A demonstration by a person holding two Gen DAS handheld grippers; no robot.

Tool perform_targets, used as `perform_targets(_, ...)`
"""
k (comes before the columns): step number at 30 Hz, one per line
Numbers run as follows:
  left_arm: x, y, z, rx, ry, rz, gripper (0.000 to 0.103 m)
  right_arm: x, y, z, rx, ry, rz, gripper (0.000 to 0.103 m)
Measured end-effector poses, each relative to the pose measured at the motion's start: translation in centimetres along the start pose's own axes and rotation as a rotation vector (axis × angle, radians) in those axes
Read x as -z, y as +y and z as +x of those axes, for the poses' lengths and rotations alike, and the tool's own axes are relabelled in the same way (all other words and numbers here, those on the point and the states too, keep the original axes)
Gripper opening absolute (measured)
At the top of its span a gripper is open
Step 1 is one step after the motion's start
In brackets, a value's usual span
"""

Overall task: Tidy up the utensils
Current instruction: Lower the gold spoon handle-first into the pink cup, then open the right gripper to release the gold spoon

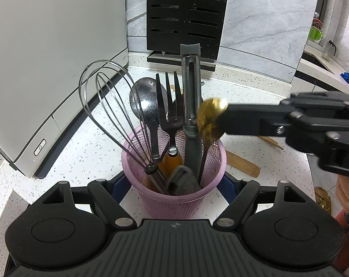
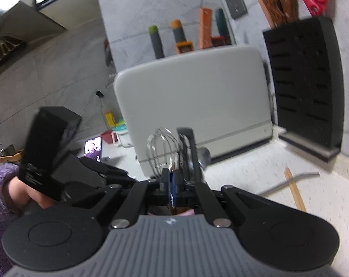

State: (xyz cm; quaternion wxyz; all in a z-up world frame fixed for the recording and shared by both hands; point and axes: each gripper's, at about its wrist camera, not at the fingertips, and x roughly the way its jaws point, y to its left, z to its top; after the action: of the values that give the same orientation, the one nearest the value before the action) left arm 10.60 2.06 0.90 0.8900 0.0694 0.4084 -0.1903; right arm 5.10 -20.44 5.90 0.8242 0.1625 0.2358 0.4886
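Note:
A pink mesh utensil cup stands on the speckled counter. It holds a wire whisk, a silver spoon, a fork and a grey peeler. My left gripper straddles the cup, its blue pads pressed on both sides. My right gripper comes in from the right, shut on the bowl of a gold spoon whose handle slants down into the cup. In the right wrist view the right gripper is closed, with the whisk just past it.
A white appliance stands at the left and a black slotted knife block behind the cup. A wooden spatula and chopsticks lie on the counter to the right. A phone and a purple sleeve are at the left.

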Motion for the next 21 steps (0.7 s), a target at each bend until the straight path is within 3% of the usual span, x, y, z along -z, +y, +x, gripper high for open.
perform_targets(6,0.0,0.0,0.0,0.0,0.0,0.001,0.091,0.3,-0.7,1.3,0.044,0.093,0.04,0.0)
perform_targets(21,-0.1,0.1,0.1,-0.003,-0.002,-0.001,0.091,-0.3,-1.1,0.9,0.109,0.108,0.025,0.006)
